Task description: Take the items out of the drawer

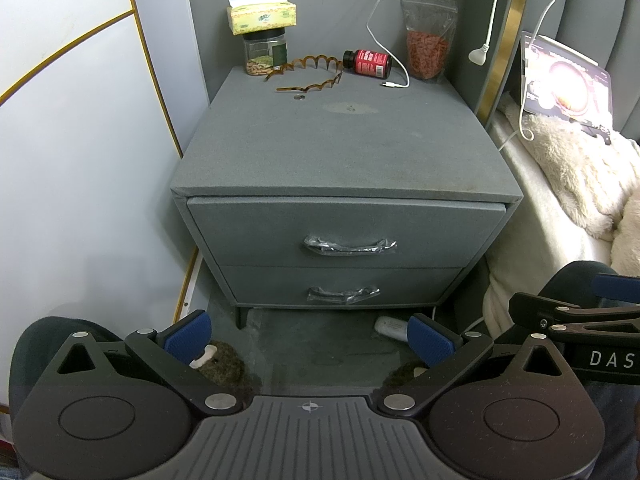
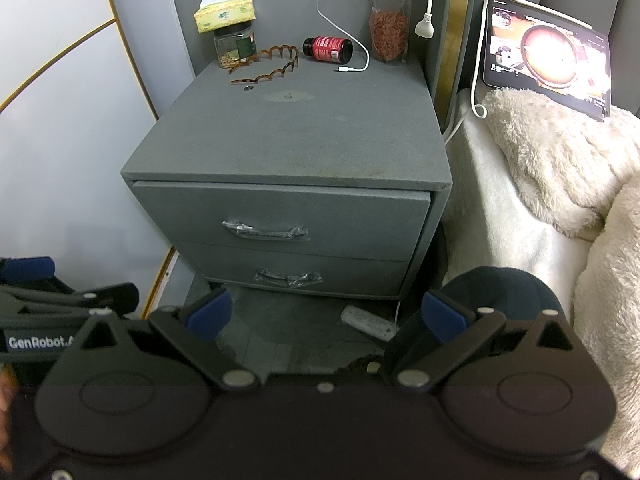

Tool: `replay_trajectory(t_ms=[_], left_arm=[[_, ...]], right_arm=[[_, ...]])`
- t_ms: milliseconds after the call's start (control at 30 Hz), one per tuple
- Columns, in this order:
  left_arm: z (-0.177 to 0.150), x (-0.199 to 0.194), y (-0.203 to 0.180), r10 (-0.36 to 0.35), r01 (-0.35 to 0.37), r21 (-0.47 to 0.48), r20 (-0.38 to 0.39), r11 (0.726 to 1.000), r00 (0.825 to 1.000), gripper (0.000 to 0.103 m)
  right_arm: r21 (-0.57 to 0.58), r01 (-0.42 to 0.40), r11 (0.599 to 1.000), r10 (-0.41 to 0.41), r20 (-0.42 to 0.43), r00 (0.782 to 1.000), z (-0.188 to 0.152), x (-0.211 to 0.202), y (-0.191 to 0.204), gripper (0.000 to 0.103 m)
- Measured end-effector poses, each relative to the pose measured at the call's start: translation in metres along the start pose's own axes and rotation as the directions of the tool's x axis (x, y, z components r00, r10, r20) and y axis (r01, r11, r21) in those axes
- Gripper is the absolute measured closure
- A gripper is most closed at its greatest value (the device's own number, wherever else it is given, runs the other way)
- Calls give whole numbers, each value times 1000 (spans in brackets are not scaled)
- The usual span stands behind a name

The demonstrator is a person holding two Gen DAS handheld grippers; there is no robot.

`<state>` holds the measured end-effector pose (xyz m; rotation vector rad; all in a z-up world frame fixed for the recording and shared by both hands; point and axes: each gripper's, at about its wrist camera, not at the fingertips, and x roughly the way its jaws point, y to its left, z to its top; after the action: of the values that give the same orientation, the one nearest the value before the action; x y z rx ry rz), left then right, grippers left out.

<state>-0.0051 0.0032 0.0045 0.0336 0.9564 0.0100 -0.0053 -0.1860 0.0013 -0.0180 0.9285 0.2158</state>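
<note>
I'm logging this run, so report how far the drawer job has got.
Nothing looks done: the top drawer and bottom drawer of the nightstand are both shut. In hand: nothing; the left gripper and right gripper are open and short of the handles. Left: open a drawer and take items out.

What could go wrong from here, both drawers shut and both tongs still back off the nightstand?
1. The top drawer handle and bottom drawer handle are wrapped in crinkled plastic film, so pads may slip on the pull.
2. The red bottle lies on its side on the nightstand top; a jerky pull could roll it.
3. Left tongs and right tongs sit close together and open; they might collide going for one handle.
</note>
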Motion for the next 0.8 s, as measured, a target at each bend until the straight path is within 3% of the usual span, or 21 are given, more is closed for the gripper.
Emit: replay_trajectory(t_ms=[800], left_arm=[[1, 0, 0, 6, -6, -2, 6, 1000, 1000, 0]], right_arm=[[-3, -6, 1000, 6, -3, 1000, 2, 1, -2, 0]])
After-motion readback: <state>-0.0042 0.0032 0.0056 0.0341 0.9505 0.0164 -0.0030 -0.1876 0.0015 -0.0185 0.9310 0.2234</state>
